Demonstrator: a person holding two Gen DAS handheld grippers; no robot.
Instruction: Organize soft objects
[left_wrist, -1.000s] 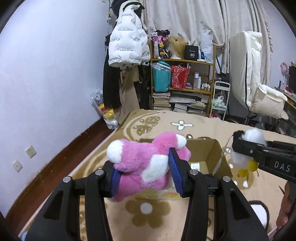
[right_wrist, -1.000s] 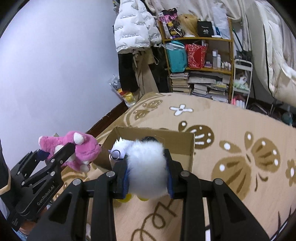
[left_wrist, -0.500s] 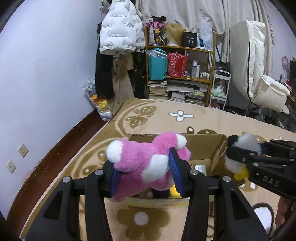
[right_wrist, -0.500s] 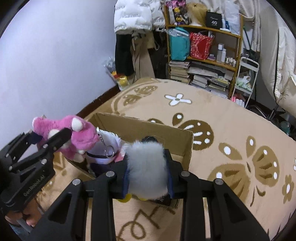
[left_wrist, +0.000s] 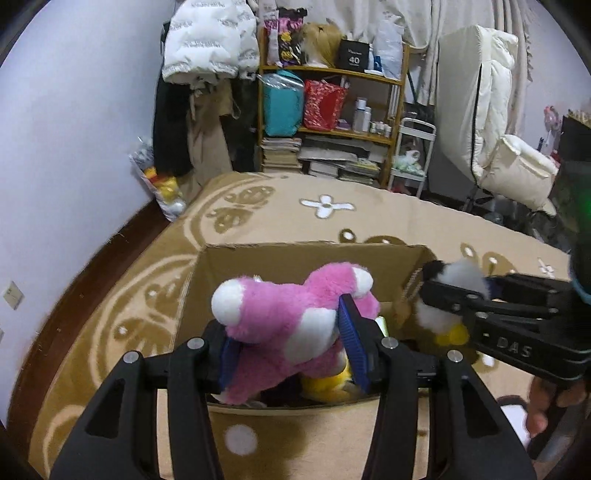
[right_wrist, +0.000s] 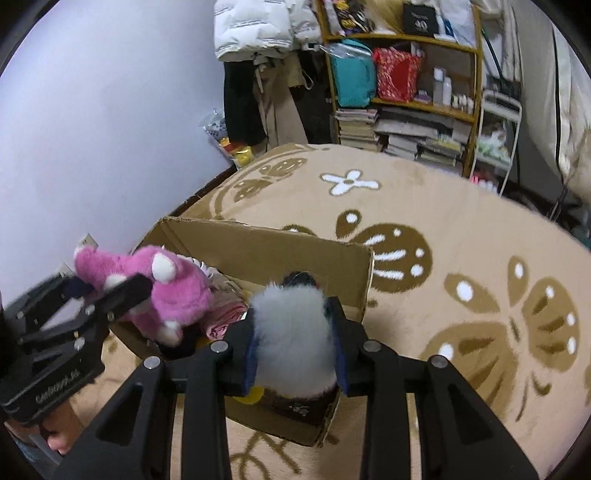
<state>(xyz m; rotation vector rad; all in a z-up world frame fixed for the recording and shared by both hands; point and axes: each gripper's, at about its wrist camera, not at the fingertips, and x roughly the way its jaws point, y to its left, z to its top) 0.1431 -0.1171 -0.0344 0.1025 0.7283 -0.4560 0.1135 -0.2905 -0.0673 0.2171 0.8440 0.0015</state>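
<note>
Bedroom carpet (right_wrist: 461, 229) lying under open cardboard box (left_wrist: 295, 254). Left gripper (left_wrist: 291, 343) pinching pink plush (left_wrist: 288, 317) over box; right gripper (right_wrist: 295, 332) squeezing white fluffy toy (right_wrist: 291, 332) above box corner. Both toys looking light, squashy, compressing under pads; mid-body hold suiting them. Box contents mostly hiding behind plush; white toy's face not showing.

A wooden shelf (left_wrist: 332, 122) of books and bags stands beyond the patterned rug (left_wrist: 369, 221).
</note>
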